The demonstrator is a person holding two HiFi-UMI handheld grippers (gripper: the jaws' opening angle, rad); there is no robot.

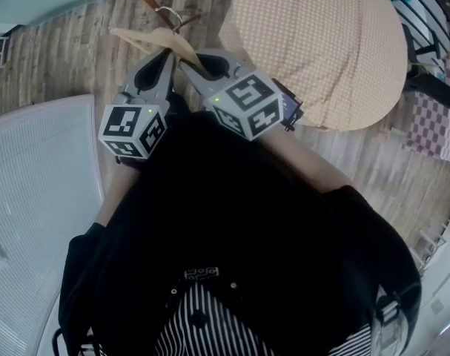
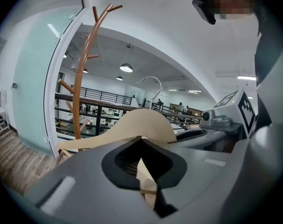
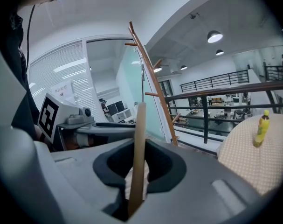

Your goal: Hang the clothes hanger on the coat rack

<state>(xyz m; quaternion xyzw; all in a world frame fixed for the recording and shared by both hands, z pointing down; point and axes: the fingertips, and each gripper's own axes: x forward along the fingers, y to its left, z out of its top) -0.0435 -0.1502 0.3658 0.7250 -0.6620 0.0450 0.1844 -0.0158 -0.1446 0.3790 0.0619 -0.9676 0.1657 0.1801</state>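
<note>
Above wood floor (image 1: 54, 58), hanger (image 1: 144, 39) in jaws of left gripper (image 1: 165, 59), right gripper (image 1: 191, 67).

Matt wooden clothes hanger (image 1: 147, 39), shiny metal hook (image 2: 150, 77); smooth wood-look coat rack (image 2: 84, 69); coarse woven tablecloth (image 1: 321, 50).

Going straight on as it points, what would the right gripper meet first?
Likely the coat rack: its trunk stands just right of the line of the right gripper, shut on the hanger. Depth is unclear; it could pass narrowly and meet the glass wall.
</note>
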